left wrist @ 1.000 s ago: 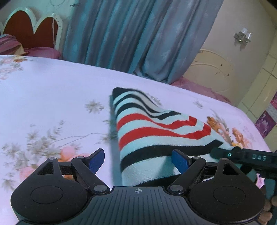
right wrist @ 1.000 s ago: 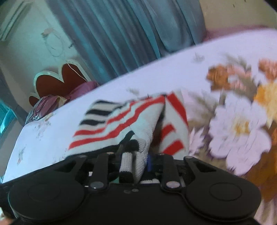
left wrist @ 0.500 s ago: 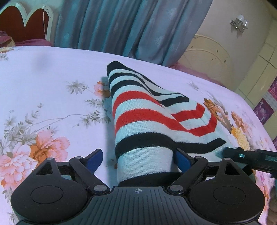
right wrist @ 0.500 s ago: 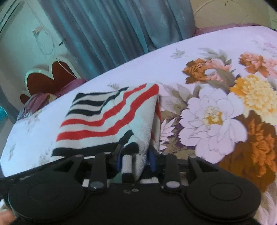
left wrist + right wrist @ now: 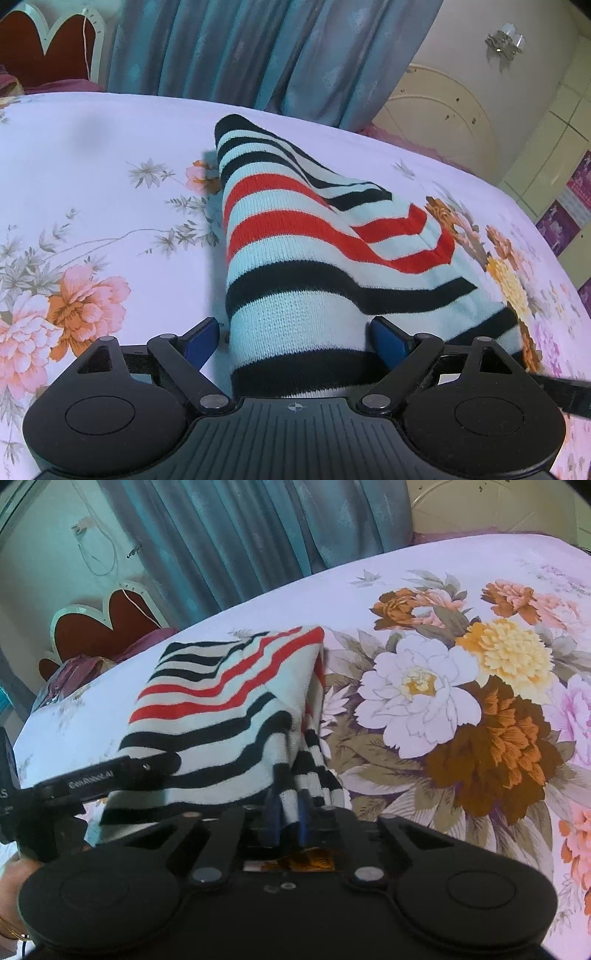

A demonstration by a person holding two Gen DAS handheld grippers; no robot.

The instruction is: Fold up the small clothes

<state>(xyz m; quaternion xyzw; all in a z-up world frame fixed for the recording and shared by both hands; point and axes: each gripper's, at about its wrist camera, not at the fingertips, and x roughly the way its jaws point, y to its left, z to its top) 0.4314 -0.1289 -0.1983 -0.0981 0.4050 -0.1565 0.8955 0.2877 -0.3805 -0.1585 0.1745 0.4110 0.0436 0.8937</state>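
Note:
A small knit garment with pale blue, black and red stripes lies folded on the floral bed sheet. My left gripper is open, its blue pads straddling the garment's near left edge. My right gripper is shut on the garment's near right edge, which bunches between the blue pads. The garment also shows in the right wrist view, where the left gripper's body lies across its near left part.
The bed sheet spreads to the right with large printed flowers. Blue curtains hang behind the bed. A red and white headboard and pink pillows stand at the far left. A cream wardrobe is at the back right.
My left gripper has moved forward over the garment's near left edge, still open. My right gripper stays shut on the edge and has drawn the garment flatter and nearer.

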